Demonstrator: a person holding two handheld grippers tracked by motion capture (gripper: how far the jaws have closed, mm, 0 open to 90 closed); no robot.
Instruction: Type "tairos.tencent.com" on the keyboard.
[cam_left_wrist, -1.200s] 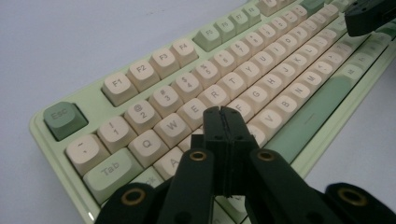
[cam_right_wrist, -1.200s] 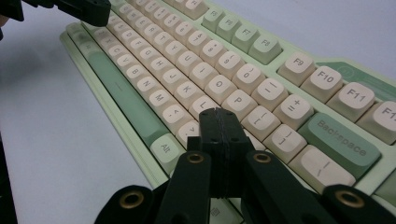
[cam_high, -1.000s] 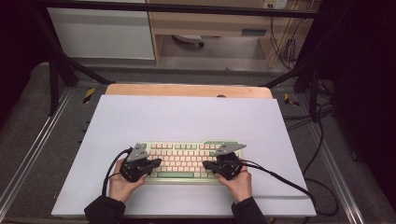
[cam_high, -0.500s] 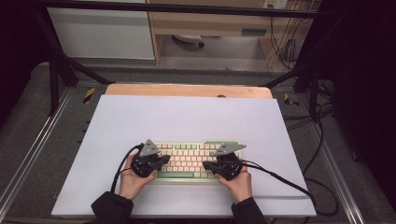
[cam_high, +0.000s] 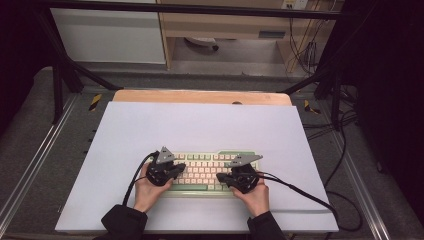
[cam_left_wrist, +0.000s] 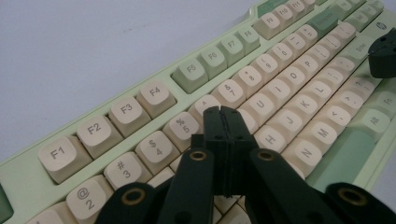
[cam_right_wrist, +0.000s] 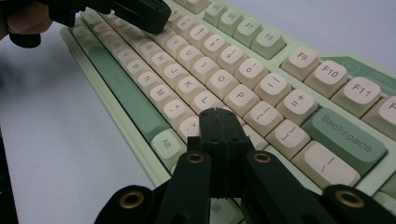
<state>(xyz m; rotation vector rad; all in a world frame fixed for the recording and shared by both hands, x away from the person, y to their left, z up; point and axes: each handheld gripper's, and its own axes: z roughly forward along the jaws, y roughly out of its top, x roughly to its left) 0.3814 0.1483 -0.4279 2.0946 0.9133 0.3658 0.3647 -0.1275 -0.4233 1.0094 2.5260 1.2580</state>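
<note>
The keyboard (cam_high: 210, 171) lies near the front edge of the white bench top (cam_high: 200, 125), square to it. Since a second ago the left gripper (cam_left_wrist: 221, 112) has moved inward from the keyboard's left end and now hangs over the number-row keys, likely readying a press. Both it and the right gripper (cam_right_wrist: 219, 114), above the keys near Alt, have jaws pressed together, holding nothing.

The left gripper (cam_high: 176, 169) now sits further right along the keyboard (cam_high: 210, 172), its closed fingertips (cam_left_wrist: 223, 116) over the number-row keys.

A pale green keyboard (cam_high: 210, 172) with cream keycaps lies flat near the desk's front edge, roughly centred.
</note>
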